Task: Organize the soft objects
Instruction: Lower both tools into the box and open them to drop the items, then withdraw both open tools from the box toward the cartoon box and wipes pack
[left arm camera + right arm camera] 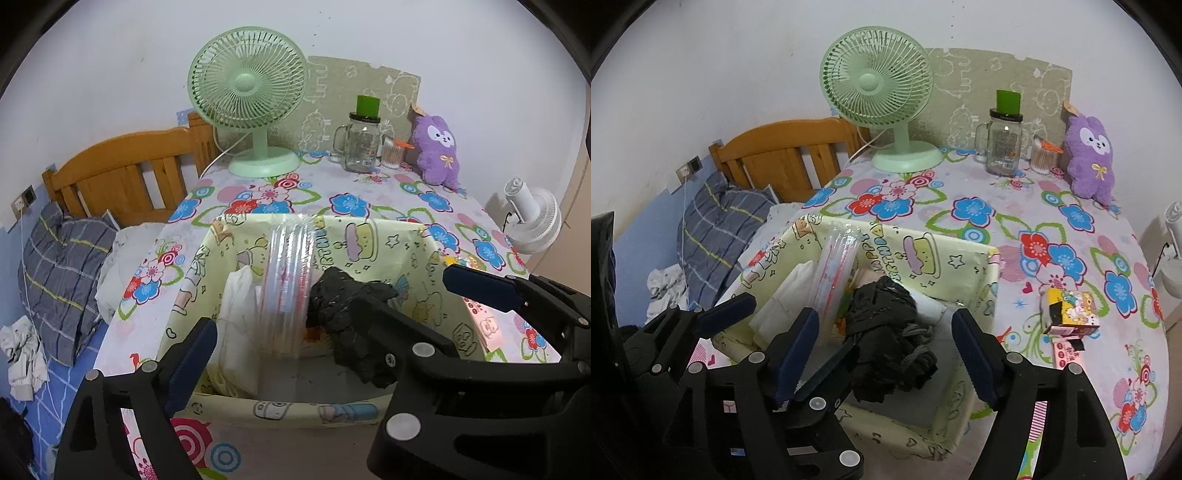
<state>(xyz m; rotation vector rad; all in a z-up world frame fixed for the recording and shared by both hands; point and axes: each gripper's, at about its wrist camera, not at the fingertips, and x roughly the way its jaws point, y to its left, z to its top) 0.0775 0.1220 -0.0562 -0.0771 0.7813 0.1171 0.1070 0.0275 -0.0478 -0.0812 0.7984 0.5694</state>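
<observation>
A yellow cartoon-print fabric box (pixel 369 236) (pixel 923 251) stands on the flowered table. Inside lie a crumpled black cloth (pixel 343 295) (pixel 886 306), a folded white cloth (pixel 240 302) (pixel 798 284) and a clear striped plastic bag (pixel 288 266) (pixel 834 266) standing on edge. My left gripper (pixel 286 317) hangs open over the white cloth and bag. My right gripper (pixel 886 317) stands open around the black cloth, pads clear of it. The two grippers' inner fingers cross. A purple plush (pixel 437 147) (pixel 1089 155) leans at the table's back right.
At the back stand a green fan (pixel 247 92), a glass jar mug (pixel 360 144) and a cotton swab tub (pixel 1043 157). A small yellow box (pixel 1067 306) and a pink card (pixel 1065 354) lie right of the fabric box. Left of the table is a bed with a checked pillow (pixel 59 280).
</observation>
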